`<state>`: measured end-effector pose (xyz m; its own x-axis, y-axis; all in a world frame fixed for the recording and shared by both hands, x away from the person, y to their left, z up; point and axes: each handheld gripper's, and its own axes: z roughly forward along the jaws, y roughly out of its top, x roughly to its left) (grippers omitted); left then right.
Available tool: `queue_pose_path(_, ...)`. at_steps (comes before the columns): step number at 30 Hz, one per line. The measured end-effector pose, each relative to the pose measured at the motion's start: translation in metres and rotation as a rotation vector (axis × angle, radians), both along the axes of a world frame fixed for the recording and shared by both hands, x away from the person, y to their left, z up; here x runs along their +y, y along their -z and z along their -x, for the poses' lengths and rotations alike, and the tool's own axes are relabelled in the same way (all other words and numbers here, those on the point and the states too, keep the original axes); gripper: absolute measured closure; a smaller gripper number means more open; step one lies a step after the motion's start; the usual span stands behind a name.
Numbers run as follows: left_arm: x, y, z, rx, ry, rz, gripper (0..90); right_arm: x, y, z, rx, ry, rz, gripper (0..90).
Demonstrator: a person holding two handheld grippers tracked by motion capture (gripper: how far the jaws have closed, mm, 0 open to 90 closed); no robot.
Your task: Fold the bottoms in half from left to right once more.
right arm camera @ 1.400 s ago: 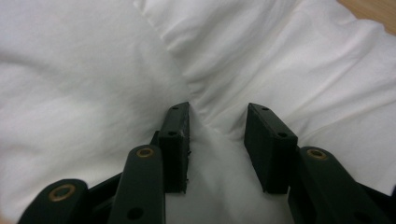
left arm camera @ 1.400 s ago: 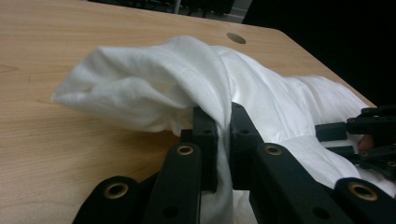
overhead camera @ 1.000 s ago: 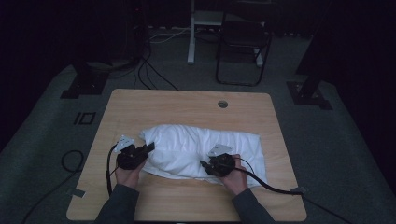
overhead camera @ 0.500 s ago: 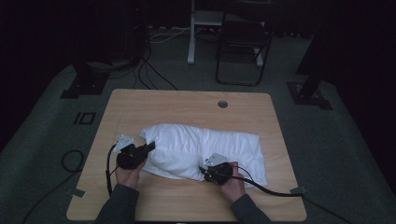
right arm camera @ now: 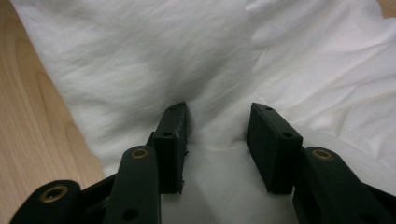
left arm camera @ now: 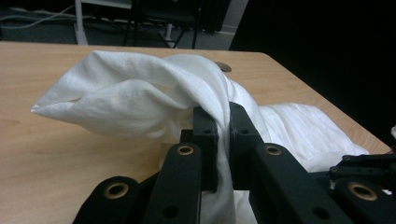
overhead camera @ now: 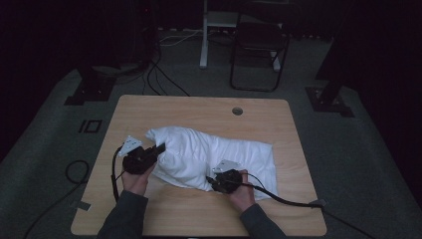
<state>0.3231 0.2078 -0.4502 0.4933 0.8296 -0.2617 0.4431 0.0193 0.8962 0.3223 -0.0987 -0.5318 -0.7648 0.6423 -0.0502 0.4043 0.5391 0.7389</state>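
Note:
A white pillow (overhead camera: 214, 154) in a loose cloth cover lies across the middle of the wooden table (overhead camera: 199, 107). My left gripper (overhead camera: 158, 149) is at the pillow's left end, shut on a bunched fold of the cover (left arm camera: 140, 93); the cloth is pinched between the jaws of the left gripper (left arm camera: 223, 125) and lifted a little. At the pillow's near edge my right gripper (overhead camera: 211, 182) is open. In the right gripper view the white cloth (right arm camera: 140, 60) runs between the parted jaws of the right gripper (right arm camera: 217, 128), which press down on it.
A round cable hole (overhead camera: 237, 111) sits near the table's far edge. A chair (overhead camera: 259, 45) and a desk leg (overhead camera: 204, 35) stand on the dark floor beyond. Cables trail off the near right corner (overhead camera: 298, 203).
My right gripper has slid left along the pillow's near edge. The left gripper has stayed at the left end with the cloth held.

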Motion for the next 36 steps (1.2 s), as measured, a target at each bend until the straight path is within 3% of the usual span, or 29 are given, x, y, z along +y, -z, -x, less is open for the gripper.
queue_pose_path(6,-0.002,-0.009,-0.003,-0.019,0.008,-0.018,84.8,0.003,0.002,-0.004,0.019,-0.003,-0.040,56.9)
queue_pose_path(13,-0.006,-0.014,-0.005,-0.028,0.017,-0.022,84.8,0.003,0.001,-0.006,0.035,-0.006,-0.053,56.9)
queue_pose_path(14,-0.007,-0.015,-0.006,-0.030,0.019,-0.024,84.8,0.001,-0.002,-0.009,0.050,-0.027,-0.047,56.8)
queue_pose_path(18,-0.007,-0.014,-0.006,-0.030,0.015,-0.023,84.8,-0.006,-0.011,-0.011,0.065,-0.027,-0.049,55.8)
queue_pose_path(19,-0.006,-0.013,-0.005,-0.029,0.013,-0.024,84.8,-0.008,-0.015,-0.010,0.046,-0.018,-0.045,54.1)
queue_pose_path(20,-0.004,-0.012,-0.005,-0.027,0.011,-0.023,84.8,-0.015,-0.022,-0.008,0.003,0.035,-0.043,53.3)
queue_pose_path(21,-0.003,-0.012,-0.005,-0.025,0.009,-0.023,84.8,-0.015,-0.022,-0.008,0.003,0.035,-0.043,53.3)
queue_pose_path(22,-0.001,-0.011,-0.005,-0.022,0.004,-0.020,84.8,-0.024,-0.027,-0.008,-0.008,0.087,-0.059,53.1)
queue_pose_path(23,0.001,-0.010,-0.005,-0.022,-0.001,-0.016,84.8,-0.024,-0.027,-0.008,-0.008,0.087,-0.059,53.1)
queue_pose_path(24,0.003,-0.010,-0.004,-0.021,-0.004,-0.018,84.8,-0.030,-0.026,-0.009,-0.016,0.144,-0.018,51.7)
queue_pose_path(29,0.012,-0.009,0.000,-0.018,-0.022,-0.019,84.9,-0.030,-0.012,-0.010,0.030,0.144,-0.011,50.7)
queue_pose_path(36,0.025,-0.017,0.005,-0.042,-0.061,-0.004,85.0,-0.007,-0.006,-0.013,0.064,0.085,-0.051,52.3)
